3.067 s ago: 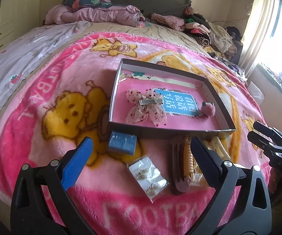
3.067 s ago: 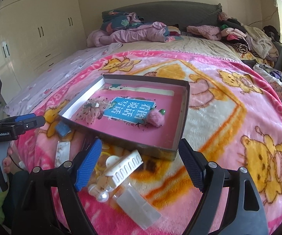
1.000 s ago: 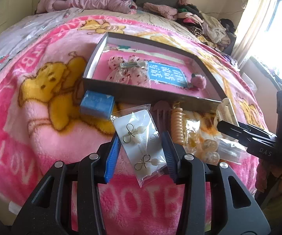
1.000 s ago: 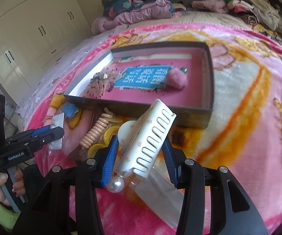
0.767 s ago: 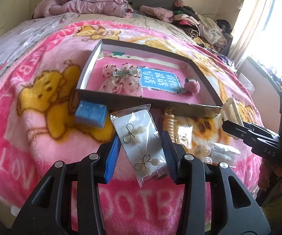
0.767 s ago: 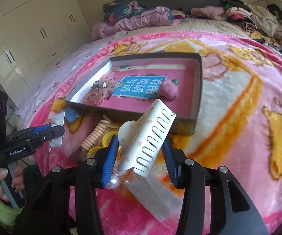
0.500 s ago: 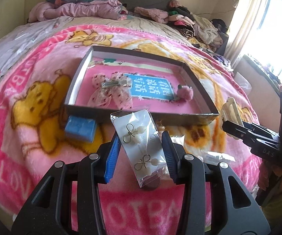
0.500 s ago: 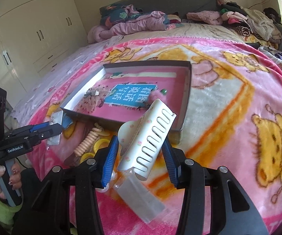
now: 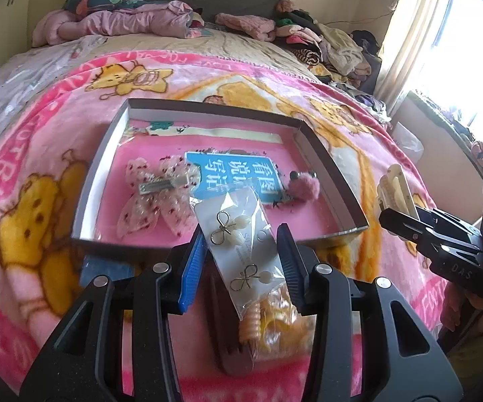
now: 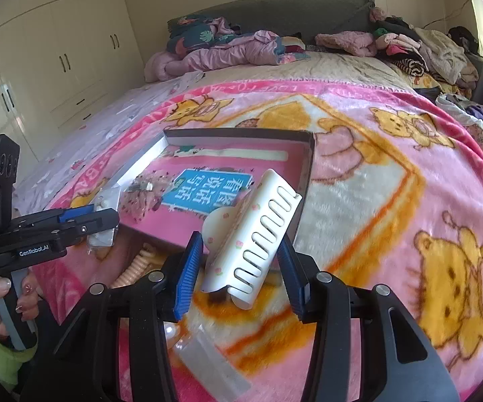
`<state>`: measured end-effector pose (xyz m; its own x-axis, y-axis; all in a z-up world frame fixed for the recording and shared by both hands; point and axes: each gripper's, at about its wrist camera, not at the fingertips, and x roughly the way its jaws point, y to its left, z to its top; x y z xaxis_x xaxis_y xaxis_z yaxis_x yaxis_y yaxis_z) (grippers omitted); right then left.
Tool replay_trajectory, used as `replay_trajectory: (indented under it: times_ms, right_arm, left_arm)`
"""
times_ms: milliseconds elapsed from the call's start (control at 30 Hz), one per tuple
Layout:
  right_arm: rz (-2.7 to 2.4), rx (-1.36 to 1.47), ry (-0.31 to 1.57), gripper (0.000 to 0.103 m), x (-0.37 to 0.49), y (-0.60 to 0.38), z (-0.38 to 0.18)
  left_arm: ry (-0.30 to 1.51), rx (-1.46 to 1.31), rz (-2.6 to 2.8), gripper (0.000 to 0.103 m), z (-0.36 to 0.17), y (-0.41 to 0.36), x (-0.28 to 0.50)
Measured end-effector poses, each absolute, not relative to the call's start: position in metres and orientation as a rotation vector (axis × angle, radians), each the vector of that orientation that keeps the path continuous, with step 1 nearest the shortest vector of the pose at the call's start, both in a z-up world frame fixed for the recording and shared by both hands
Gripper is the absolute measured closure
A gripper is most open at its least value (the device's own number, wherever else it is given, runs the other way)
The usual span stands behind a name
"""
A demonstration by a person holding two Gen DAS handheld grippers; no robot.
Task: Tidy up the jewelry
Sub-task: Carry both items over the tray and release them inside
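A shallow grey box (image 9: 102, 154) with a pink floor lies on the pink blanket; it also shows in the right wrist view (image 10: 238, 134). Inside lie a sheer butterfly hair clip (image 9: 157, 197), a blue card (image 9: 238, 177) and a pink pompom (image 9: 303, 189). My left gripper (image 9: 241, 251) is shut on a clear packet of bow earrings (image 9: 241, 244), held above the box's near wall. My right gripper (image 10: 241, 261) is shut on a white claw hair clip (image 10: 258, 234), held above the box's near right corner. It also shows in the left wrist view (image 9: 395, 194).
Below the left gripper lie a brown hair clip (image 9: 228, 335), a peach spiral hair tie (image 9: 250, 325), yellow pieces in a bag (image 9: 281, 321) and a blue pad (image 9: 107, 271). A clear plastic case (image 10: 214, 358) lies under the right gripper. Clothes (image 10: 419, 50) pile up at the bed's far end.
Both grippers have closed on their items and lifted them from the blanket, then moved forward toward the box. The box's inside now shows more fully in both views.
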<state>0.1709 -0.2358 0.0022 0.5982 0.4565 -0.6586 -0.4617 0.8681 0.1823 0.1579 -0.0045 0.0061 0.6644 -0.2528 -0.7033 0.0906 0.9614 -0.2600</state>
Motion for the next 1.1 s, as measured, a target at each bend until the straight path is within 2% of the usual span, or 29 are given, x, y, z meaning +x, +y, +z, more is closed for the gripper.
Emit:
replay_trajectory:
  times_ms: [1100]
  right_arm:
    - [0.464,-0.076,0.788,0.059,0.272,-0.219,-0.009]
  left_arm:
    - [0.902,-0.213,-0.252,0.068,-0.025,-0.029,0.232]
